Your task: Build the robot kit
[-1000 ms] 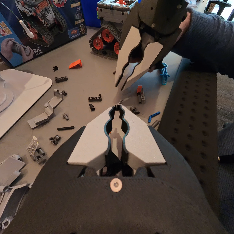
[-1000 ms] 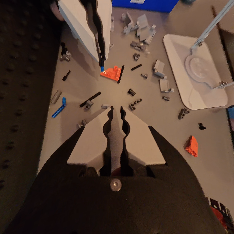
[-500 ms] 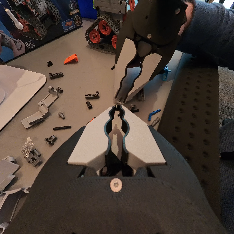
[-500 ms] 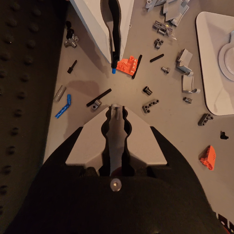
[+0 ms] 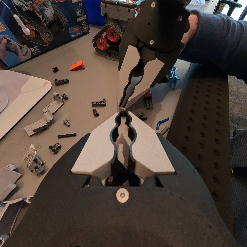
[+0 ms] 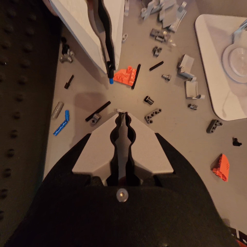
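My left gripper (image 5: 123,114) is shut on a small black pin with a blue end (image 6: 111,80), held just above the grey table. In the right wrist view it (image 6: 111,70) comes in from the top, beside an orange plate piece (image 6: 125,76). My right gripper (image 6: 122,114) is low at the table with its fingers closed on a small grey pin (image 6: 121,118) that has a light grey head. In the left wrist view the right gripper (image 5: 122,106) points down, its tips almost touching the left gripper's tips.
Loose grey, black and blue bricks lie over the table. A white tray (image 5: 20,90) is at the left, a tracked model (image 5: 113,33) and its box (image 5: 40,26) at the back. A dark perforated mat (image 5: 200,120) borders the right. A sleeved arm (image 5: 220,40) holds the right gripper. From either gripper's tips it is about 6 cm to the orange plate piece (image 6: 125,76).
My right gripper came down toward the left gripper's tips, took the grey pin between its open fingers, then closed on it. My left gripper kept holding the black and blue pin.
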Demonstrator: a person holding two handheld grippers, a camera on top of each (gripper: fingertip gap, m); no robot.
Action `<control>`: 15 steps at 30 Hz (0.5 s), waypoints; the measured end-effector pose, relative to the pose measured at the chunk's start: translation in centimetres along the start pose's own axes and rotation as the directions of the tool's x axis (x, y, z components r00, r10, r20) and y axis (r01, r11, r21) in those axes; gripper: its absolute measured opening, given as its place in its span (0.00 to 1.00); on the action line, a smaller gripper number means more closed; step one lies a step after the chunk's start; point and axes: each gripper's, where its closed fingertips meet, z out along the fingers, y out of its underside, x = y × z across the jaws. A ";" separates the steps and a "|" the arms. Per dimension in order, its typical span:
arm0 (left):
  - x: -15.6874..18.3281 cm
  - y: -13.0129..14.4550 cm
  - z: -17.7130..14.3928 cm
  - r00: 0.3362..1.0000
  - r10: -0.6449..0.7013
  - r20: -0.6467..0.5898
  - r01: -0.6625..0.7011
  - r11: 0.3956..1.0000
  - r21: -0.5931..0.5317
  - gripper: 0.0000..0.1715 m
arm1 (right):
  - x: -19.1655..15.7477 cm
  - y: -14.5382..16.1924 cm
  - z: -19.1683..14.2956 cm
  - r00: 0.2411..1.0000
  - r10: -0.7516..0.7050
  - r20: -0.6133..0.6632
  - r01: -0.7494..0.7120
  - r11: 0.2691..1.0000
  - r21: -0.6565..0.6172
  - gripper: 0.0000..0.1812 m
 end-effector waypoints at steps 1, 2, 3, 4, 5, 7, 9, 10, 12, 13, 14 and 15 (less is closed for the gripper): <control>0.0 -0.1 -0.1 1.000 -0.006 -0.002 0.006 1.000 0.008 0.04 | 0.1 -0.5 -0.2 1.000 0.006 -0.008 -0.006 1.000 0.030 0.01; 0.0 -0.3 -0.1 1.000 -0.011 -0.005 0.011 1.000 0.018 0.04 | 0.0 -1.0 -0.4 1.000 0.011 -0.007 -0.011 0.998 0.061 0.01; 0.0 -0.4 -0.2 1.000 -0.015 -0.009 0.015 0.999 0.030 0.04 | 0.0 -1.5 -0.6 1.000 0.020 -0.005 -0.019 0.996 0.090 0.01; 0.0 -0.6 -0.2 1.000 -0.018 -0.013 0.019 0.999 0.041 0.04 | 0.1 -2.0 -0.8 1.000 0.025 -0.013 -0.023 0.993 0.114 0.01; 0.1 -0.7 -0.3 1.000 -0.020 -0.015 0.021 0.999 0.047 0.04 | 0.2 -2.3 -0.9 0.999 0.027 -0.025 -0.024 0.990 0.136 0.01; 0.0 -0.9 -0.3 1.000 -0.024 -0.014 0.025 0.998 0.056 0.04 | 0.5 -3.0 -1.4 0.998 0.046 -0.032 -0.040 0.982 0.184 0.01; 0.0 -1.1 -0.4 0.999 -0.028 -0.015 0.029 0.997 0.067 0.03 | 0.8 -3.8 -2.0 0.997 0.071 -0.032 -0.061 0.969 0.238 0.01; -0.1 -1.1 -0.4 0.999 -0.030 -0.013 0.031 0.997 0.070 0.04 | 0.8 -4.1 -2.3 0.996 0.083 -0.026 -0.074 0.963 0.258 0.01; -0.1 -1.3 -0.5 0.999 -0.033 -0.013 0.034 0.996 0.079 0.03 | 1.0 -4.7 -2.9 0.994 0.108 -0.028 -0.094 0.947 0.308 0.01; -0.1 -1.4 -0.5 0.999 -0.035 -0.014 0.036 0.995 0.088 0.03 | 1.0 -5.1 -3.1 0.993 0.120 -0.021 -0.106 0.937 0.332 0.01; -0.1 -1.6 -0.6 0.999 -0.039 -0.016 0.040 0.995 0.096 0.03 | 1.1 -5.4 -3.4 0.991 0.131 -0.019 -0.116 0.927 0.355 0.01; -0.1 -1.7 -0.6 0.999 -0.042 -0.018 0.044 0.993 0.106 0.03 | 1.2 -5.8 -3.7 0.990 0.140 -0.022 -0.121 0.916 0.382 0.01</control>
